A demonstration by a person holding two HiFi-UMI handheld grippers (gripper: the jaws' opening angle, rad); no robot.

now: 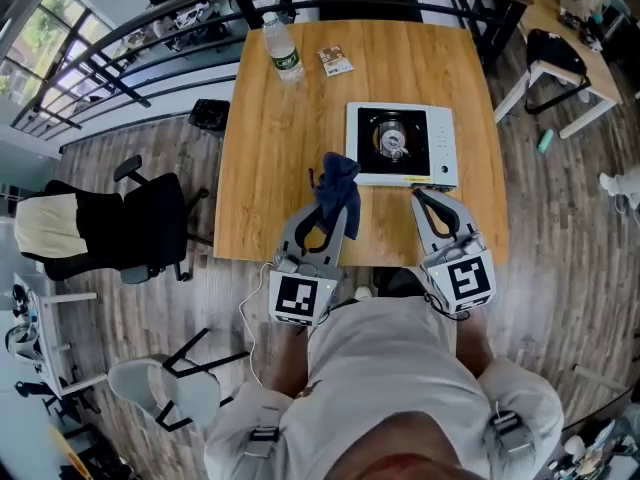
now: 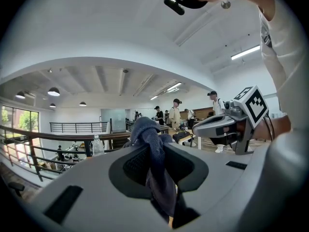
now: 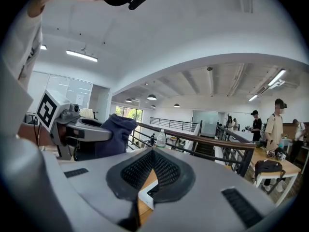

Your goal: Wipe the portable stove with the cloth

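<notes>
The white portable stove [image 1: 400, 143] with its black burner sits on the wooden table [image 1: 280, 168], right of centre. A dark blue cloth [image 1: 336, 190] hangs bunched from my left gripper [image 1: 330, 218], which is shut on it just inside the table's near edge, left of the stove. In the left gripper view the cloth [image 2: 153, 151] fills the gap between the jaws. My right gripper [image 1: 422, 198] is shut and empty, its tips just short of the stove's near edge. In the right gripper view a white stove corner [image 3: 146, 195] shows under the jaws of the right gripper [image 3: 153, 152].
A water bottle [image 1: 283, 48] and a small packet [image 1: 336, 61] stand at the table's far side. A black office chair [image 1: 130, 228] is left of the table, a railing [image 1: 150, 38] behind it. Another table [image 1: 560, 28] stands at the far right.
</notes>
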